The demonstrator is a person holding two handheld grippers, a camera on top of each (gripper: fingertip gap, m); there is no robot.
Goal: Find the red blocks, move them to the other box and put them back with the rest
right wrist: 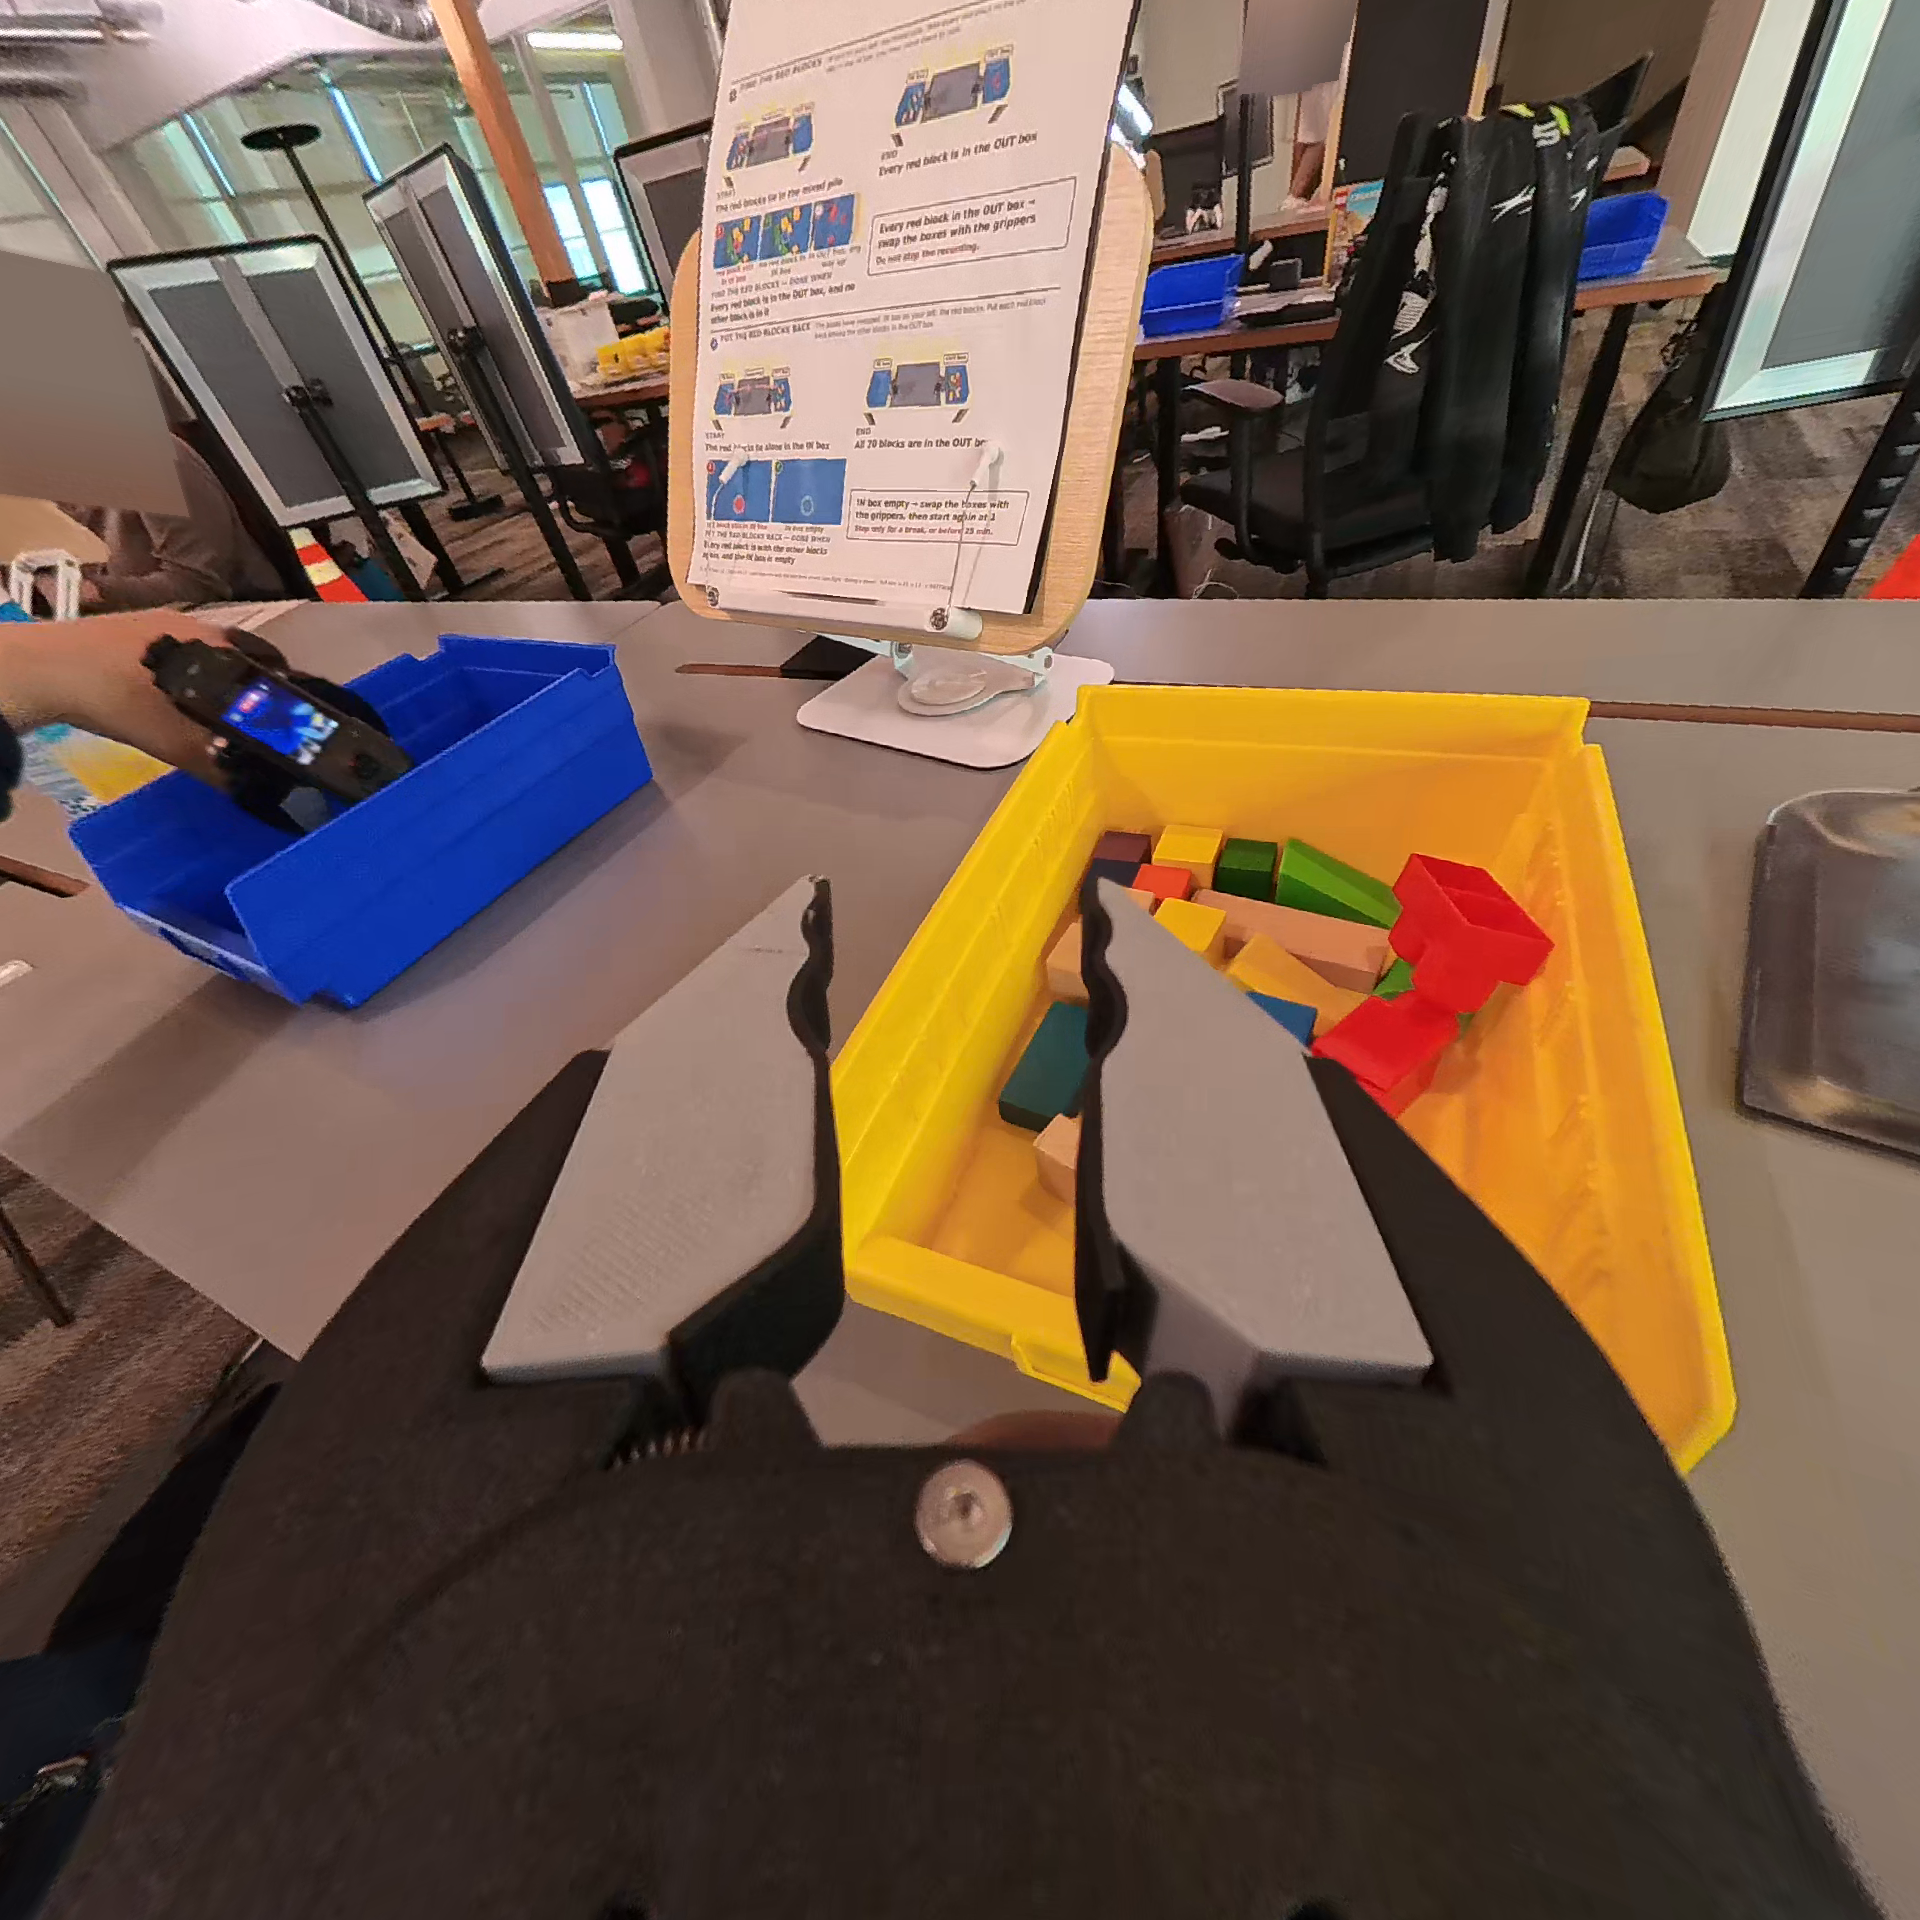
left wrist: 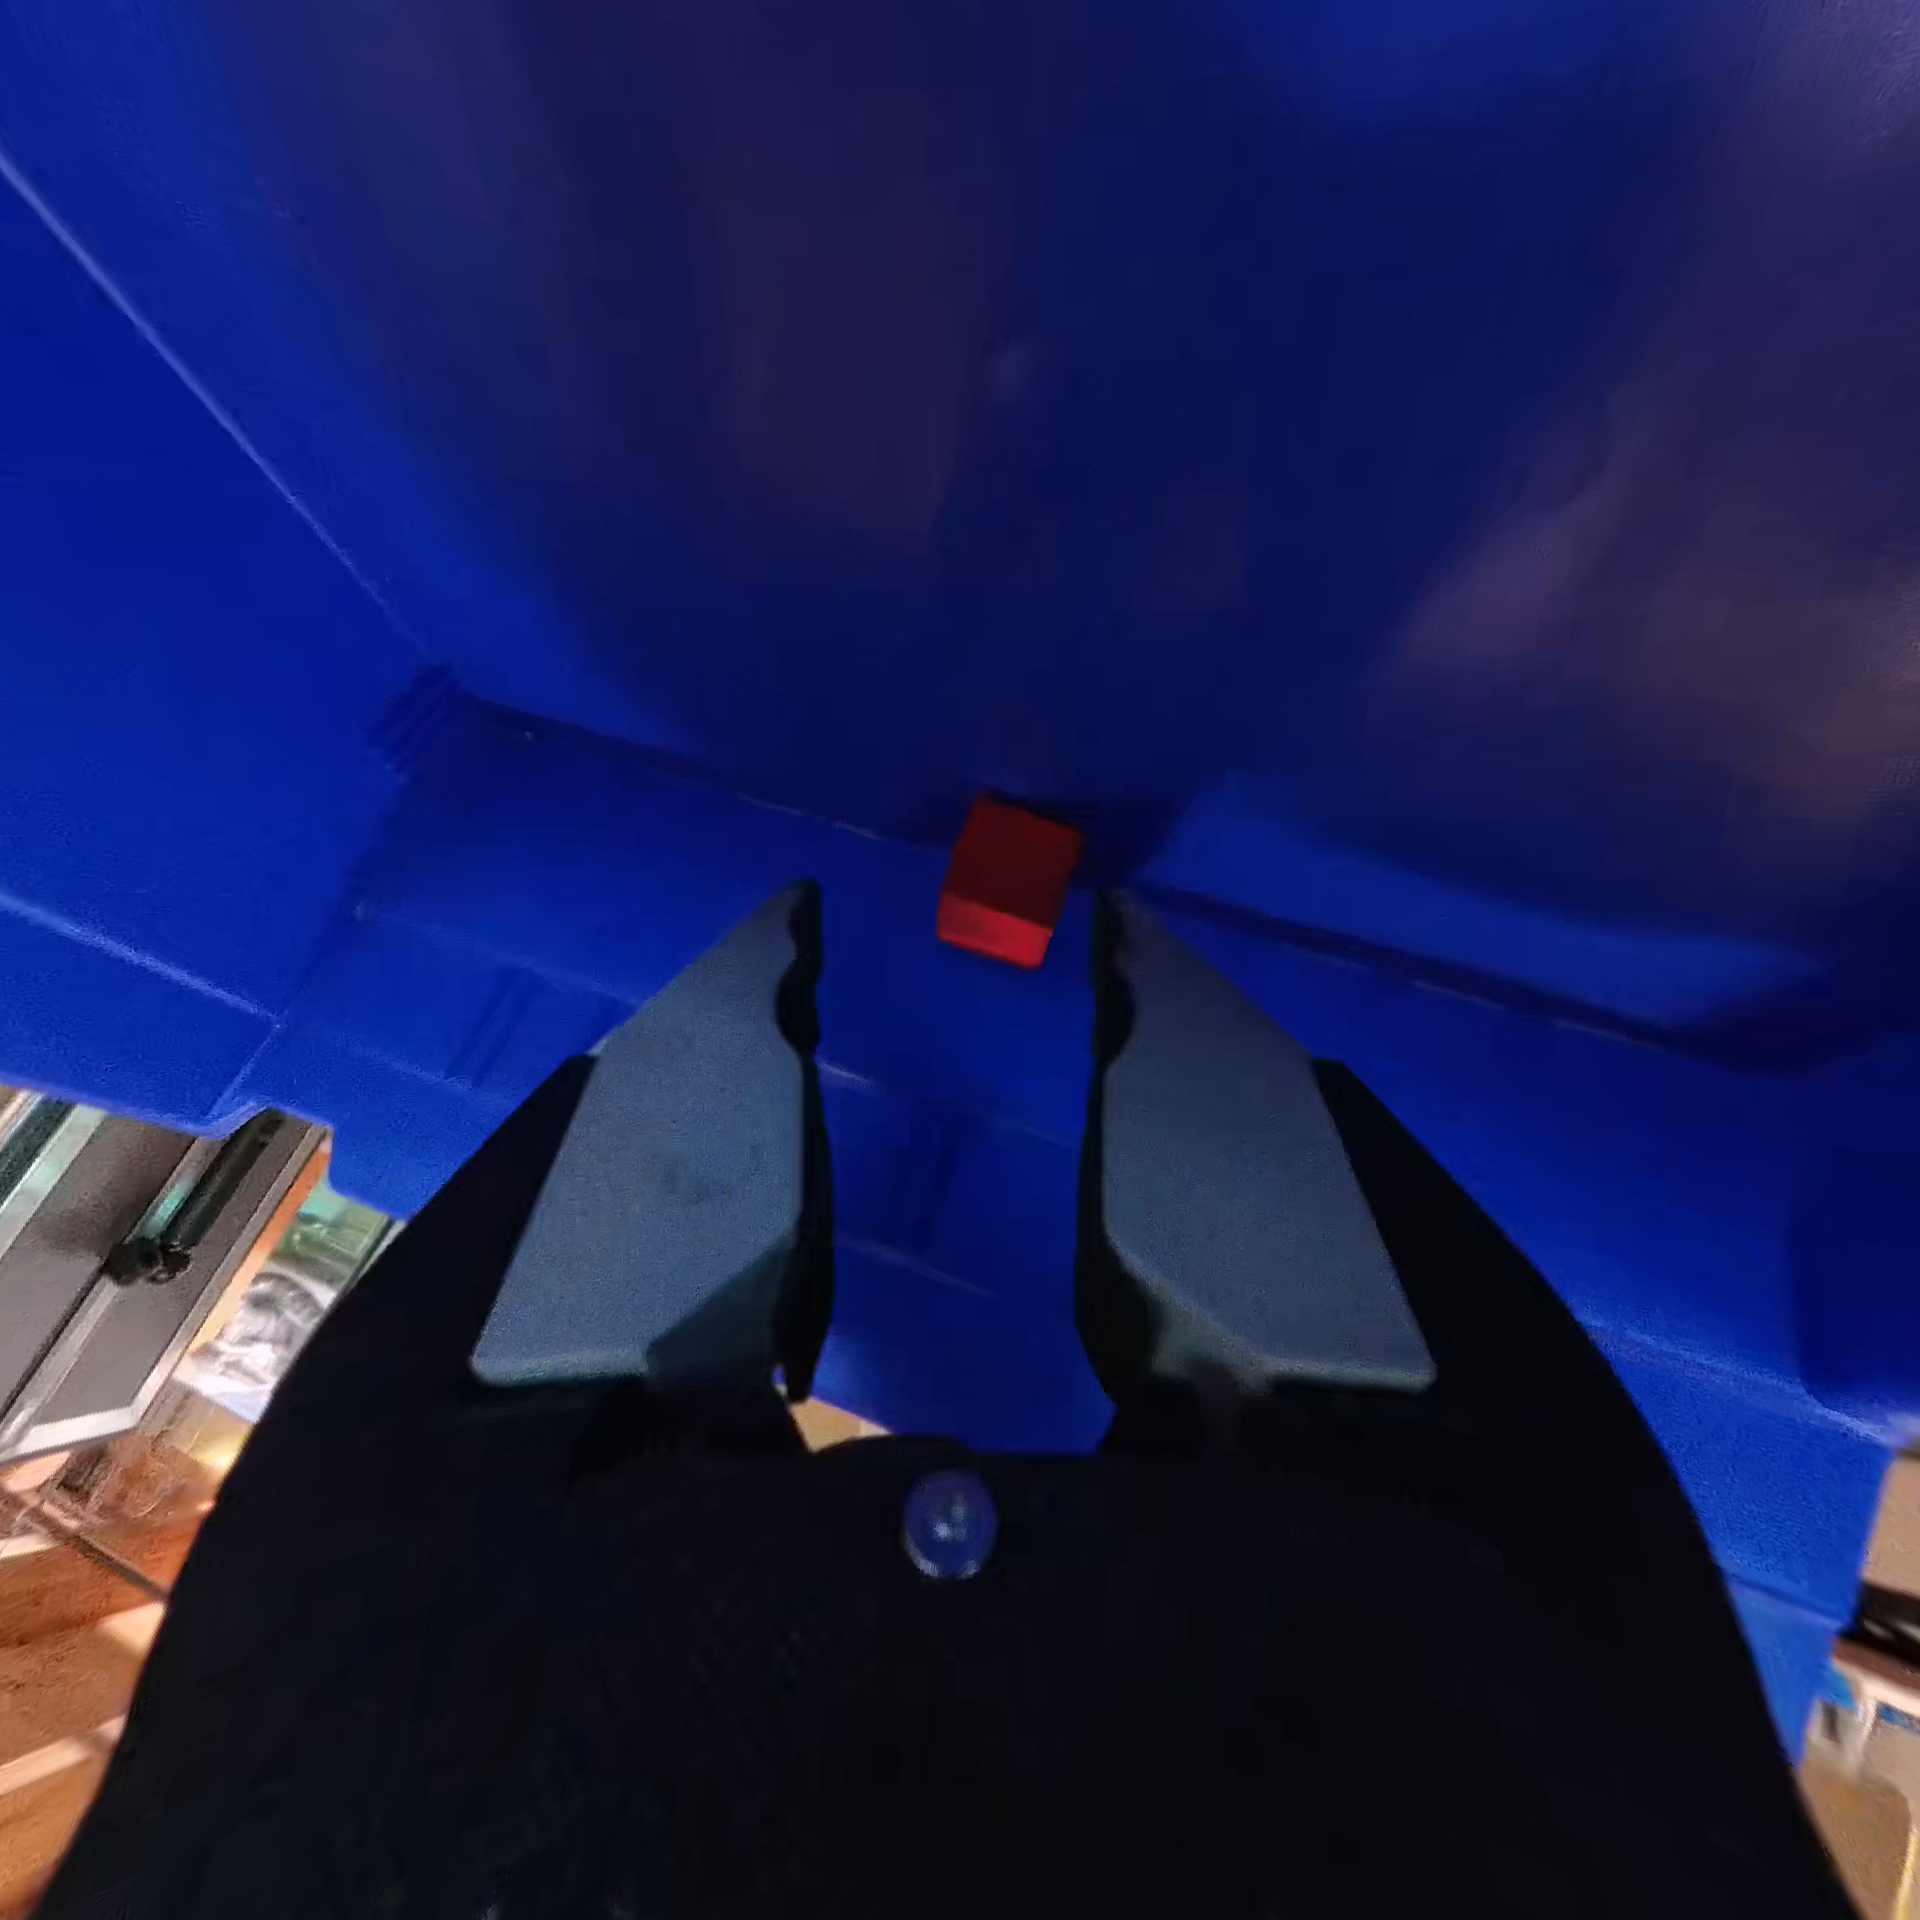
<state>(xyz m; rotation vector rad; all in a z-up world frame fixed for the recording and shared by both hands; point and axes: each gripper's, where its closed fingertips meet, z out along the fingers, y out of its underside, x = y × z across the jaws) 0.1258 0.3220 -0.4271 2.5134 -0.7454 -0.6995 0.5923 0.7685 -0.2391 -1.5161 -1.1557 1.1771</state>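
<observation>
My left gripper (left wrist: pixel 954 899) stands open before the red block (left wrist: pixel 1006 883); closing off-centre risks pushing it against the blue box (left wrist: pixel 520 883) wall.

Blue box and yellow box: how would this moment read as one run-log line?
left gripper: open, inside blue box, red block ahead unheld | right gripper: open, empty, above yellow box rim | red blocks among mixed blocks

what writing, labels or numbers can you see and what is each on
White printed instruction sheet on the wooden stand: headings, captions, numbers; wording not copied here.
Small lit screen over the blue plastic box: too blurred to read.
Yellow plastic box, coloured wooden blocks: none.
</observation>
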